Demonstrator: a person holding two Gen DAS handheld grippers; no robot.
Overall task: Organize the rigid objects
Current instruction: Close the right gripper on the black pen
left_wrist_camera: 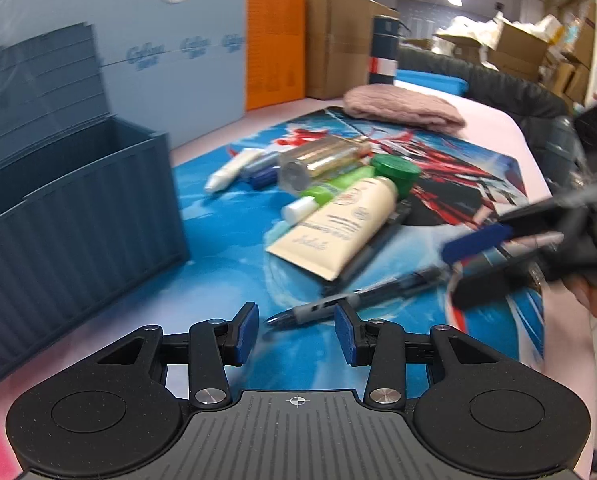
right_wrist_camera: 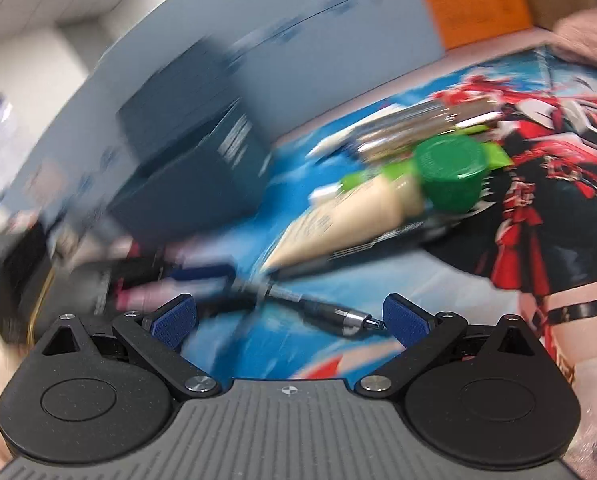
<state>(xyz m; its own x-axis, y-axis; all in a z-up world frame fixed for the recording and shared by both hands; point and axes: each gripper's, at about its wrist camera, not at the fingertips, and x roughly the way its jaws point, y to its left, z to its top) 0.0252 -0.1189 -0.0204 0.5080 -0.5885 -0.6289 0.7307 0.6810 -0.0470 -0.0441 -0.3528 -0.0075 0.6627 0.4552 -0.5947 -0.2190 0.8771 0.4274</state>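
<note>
We see a grey pen lying on the blue printed mat at lower centre of the left wrist view, its tip just ahead of our left gripper; the jaws there stand apart with nothing between them; behind the pen, at centre frame, a cream tube with a green cap lies across a heap with a clear bottle, a green tube and a white tube; a dark blue ribbed box stands at the left, open on top; at the right edge our right gripper comes in blurred; in the right wrist view its jaws spread wide and empty, the pen's tip just beside the right pad; a pink knit cloth lies at upper centre.
</note>
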